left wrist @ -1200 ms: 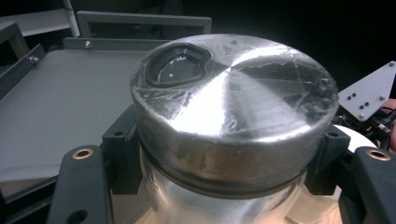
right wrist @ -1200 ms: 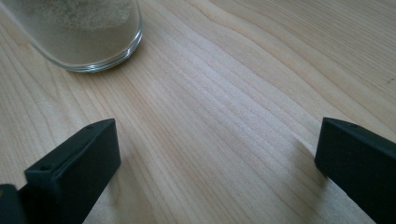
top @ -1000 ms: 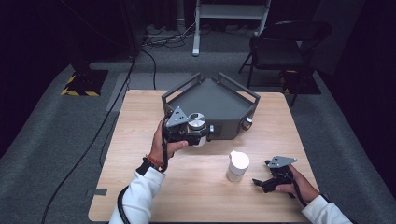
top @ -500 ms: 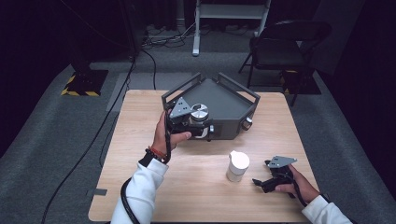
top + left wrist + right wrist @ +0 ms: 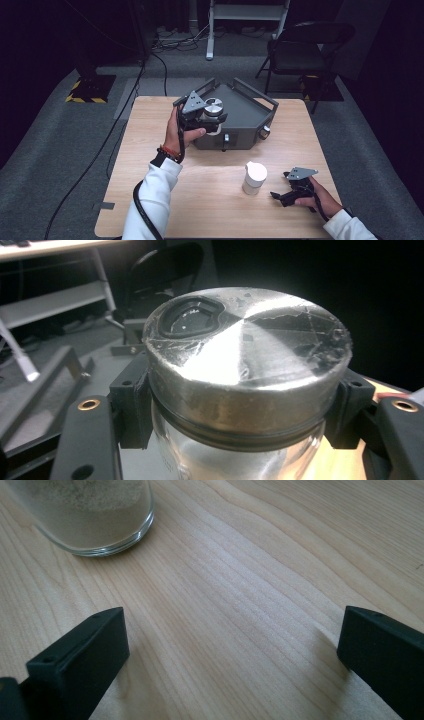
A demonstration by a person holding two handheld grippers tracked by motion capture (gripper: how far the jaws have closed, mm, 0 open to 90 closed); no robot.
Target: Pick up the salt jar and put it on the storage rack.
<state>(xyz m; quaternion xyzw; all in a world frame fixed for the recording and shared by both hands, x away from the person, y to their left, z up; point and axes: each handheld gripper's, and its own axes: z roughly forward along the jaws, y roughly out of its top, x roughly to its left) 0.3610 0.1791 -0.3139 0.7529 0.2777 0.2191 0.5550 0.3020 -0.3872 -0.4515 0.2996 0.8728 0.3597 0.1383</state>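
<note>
**Metal-lidded jar held over grey tray; second jar left on tabletop**

The glass jar with the metal lid is clamped in the left gripper, the jaws closed on the glass just under the lid rim, as seen in the left gripper view. Gripping below the lid is judged to give a ledge against slipping and to keep the lid top free. The jar is kept upright, lifted clear of the tabletop, at the near left edge of the grey tray; it is judged to be carried toward or into that tray. Whether it touches the tray wall cannot be told.

The right gripper is rested low on the tabletop at the near right, jaws spread wide with nothing between them, bare wood being seen between them in the right gripper view. It is judged to be parked, out of the left hand's path yet near the next jar.

The white-lidded jar is stood upright on the tabletop just left of the right gripper, apart from it; pale powder or grain is seen through its glass base. It is well apart from the tray.

Writing: none readable. A dark recessed insert is seen in the metal lid with tiny marks, too small to be read. No brand or label is made out on either jar, tray or grippers.
</note>
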